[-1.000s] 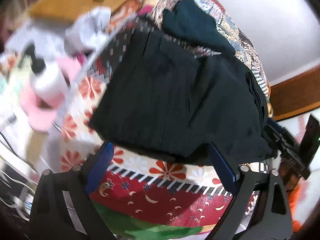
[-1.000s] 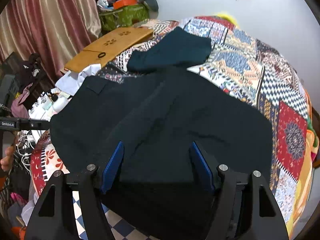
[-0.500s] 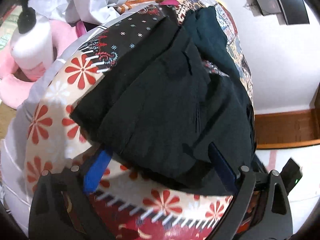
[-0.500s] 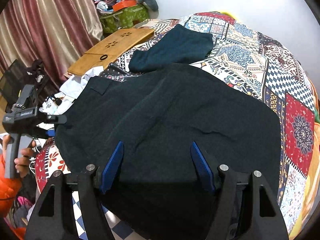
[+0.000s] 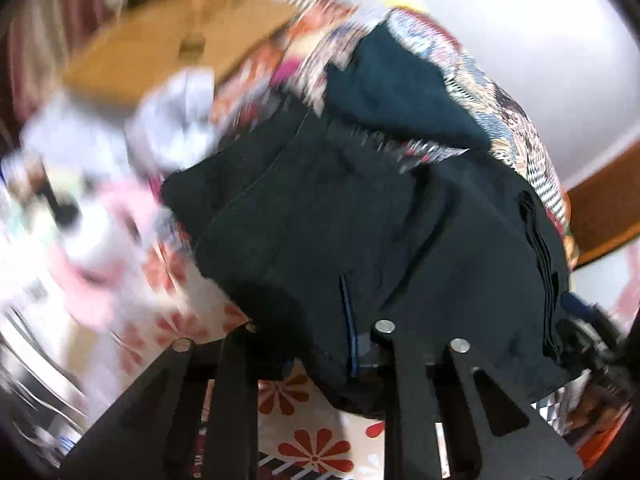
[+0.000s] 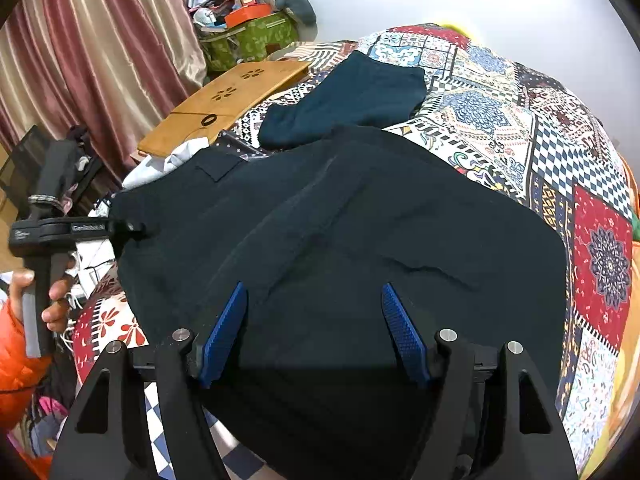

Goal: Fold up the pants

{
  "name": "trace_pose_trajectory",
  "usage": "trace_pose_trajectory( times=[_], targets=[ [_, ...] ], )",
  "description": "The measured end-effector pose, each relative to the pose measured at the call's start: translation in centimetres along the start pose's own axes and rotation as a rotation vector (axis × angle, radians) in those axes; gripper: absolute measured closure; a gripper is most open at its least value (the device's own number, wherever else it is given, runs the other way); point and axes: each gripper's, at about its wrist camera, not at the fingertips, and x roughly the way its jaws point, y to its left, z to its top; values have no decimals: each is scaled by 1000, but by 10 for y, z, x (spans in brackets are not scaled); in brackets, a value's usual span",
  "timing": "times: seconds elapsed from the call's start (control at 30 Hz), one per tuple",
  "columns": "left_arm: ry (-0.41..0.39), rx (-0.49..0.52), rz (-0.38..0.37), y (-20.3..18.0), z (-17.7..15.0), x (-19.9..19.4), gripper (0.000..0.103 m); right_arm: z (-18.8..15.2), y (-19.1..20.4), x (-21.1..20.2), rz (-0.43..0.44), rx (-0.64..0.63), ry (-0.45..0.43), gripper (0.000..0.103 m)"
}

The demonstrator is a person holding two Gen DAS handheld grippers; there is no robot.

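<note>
Black pants [image 6: 360,232] lie spread over a patchwork bed quilt [image 6: 560,152]. They fill the middle of the left wrist view [image 5: 360,216], which is blurred. My left gripper [image 5: 320,344] is shut on the pants' near edge; cloth bunches between its fingers. It shows at the left of the right wrist view [image 6: 120,228], at the pants' left edge. My right gripper [image 6: 312,328] is open, its blue pads [image 6: 224,332] just over the pants' near edge, holding nothing.
A folded dark teal garment [image 6: 352,100] lies on the quilt beyond the pants. A wooden lap tray [image 6: 224,108], white cloth [image 6: 168,160], curtains [image 6: 92,52] and a green bag with clutter [image 6: 252,36] stand at the left. A pump bottle on something pink [image 5: 92,232] sits beside the bed.
My left gripper has closed on the pants' edge and the view swung and blurred. My right gripper has stayed open over the near edge.
</note>
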Motion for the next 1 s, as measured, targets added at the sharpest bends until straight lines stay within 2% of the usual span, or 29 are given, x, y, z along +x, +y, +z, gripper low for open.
trace_pose_trajectory(
  times=[0.07, 0.2, 0.37, 0.43, 0.57, 0.67, 0.73, 0.8, 0.93, 1.0],
  targets=[
    [-65, 67, 14, -18, 9, -20, 86, -1, -4, -6, 0, 17, -8, 36],
    [-192, 189, -17, -62, 29, -69, 87, -6, -18, -22, -7, 58, -37, 36],
    [-364, 372, -59, -138, 42, -119, 87, -18, -42, -46, -52, 110, -76, 36],
    [-399, 427, -112, -164, 43, -135, 87, -25, -52, -55, -76, 130, -90, 36],
    [-410, 525, -221, -224, 39, -140, 87, -40, -72, -71, -101, 181, -109, 36],
    [-369, 610, -277, -268, 22, -127, 87, -53, -86, -83, -124, 217, -119, 36],
    [-288, 666, -318, -300, 8, -99, 87, -63, -93, -90, -141, 245, -126, 36],
    [-190, 695, -349, -320, -7, -72, 87, -76, -100, -99, -147, 279, -134, 36],
    [88, 745, -359, -340, -45, -5, 85, -97, -109, -106, -155, 319, -128, 36],
    [159, 760, -347, -339, -57, 9, 81, -107, -113, -107, -169, 331, -117, 36]
  ],
)
